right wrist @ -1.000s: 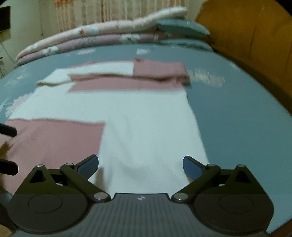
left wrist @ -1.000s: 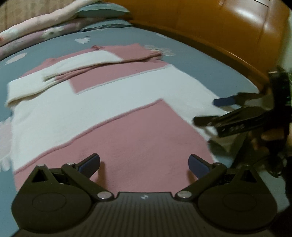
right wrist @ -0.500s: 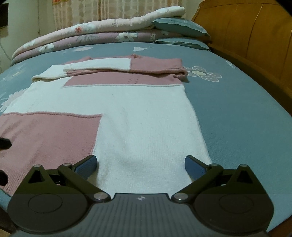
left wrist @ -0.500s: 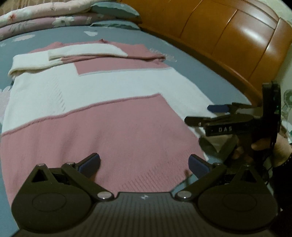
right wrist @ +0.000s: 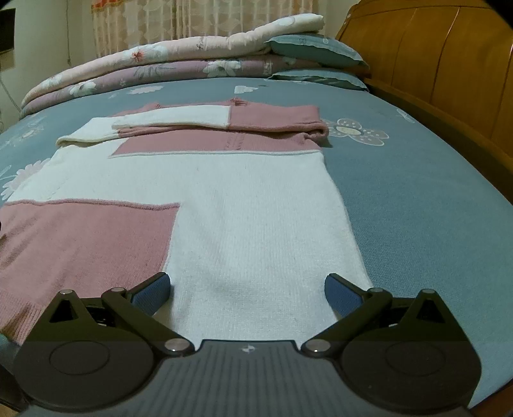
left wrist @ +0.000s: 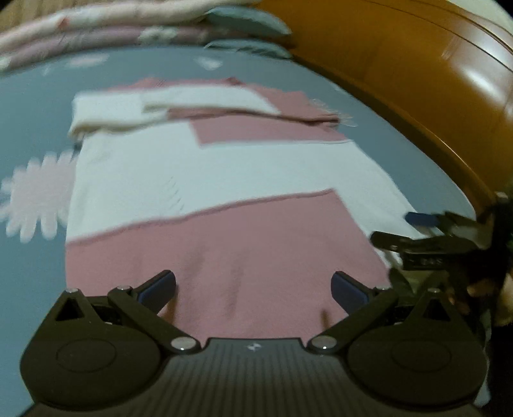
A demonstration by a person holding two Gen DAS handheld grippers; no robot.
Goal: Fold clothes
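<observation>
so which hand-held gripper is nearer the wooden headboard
Right. The right hand-held gripper sits over the sweater's white hem corner on the wooden headboard side; the left hand-held gripper is over the pink panel, farther away.

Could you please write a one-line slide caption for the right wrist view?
Open right tongs poised at the hem of a pink-and-white sweater, sleeves folded, on a blue floral bedsheet.

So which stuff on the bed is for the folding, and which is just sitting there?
For the folding:
sweater
left tool, open
right tool, open

Just sitting there:
quilts
pillows
headboard
curtain
</observation>
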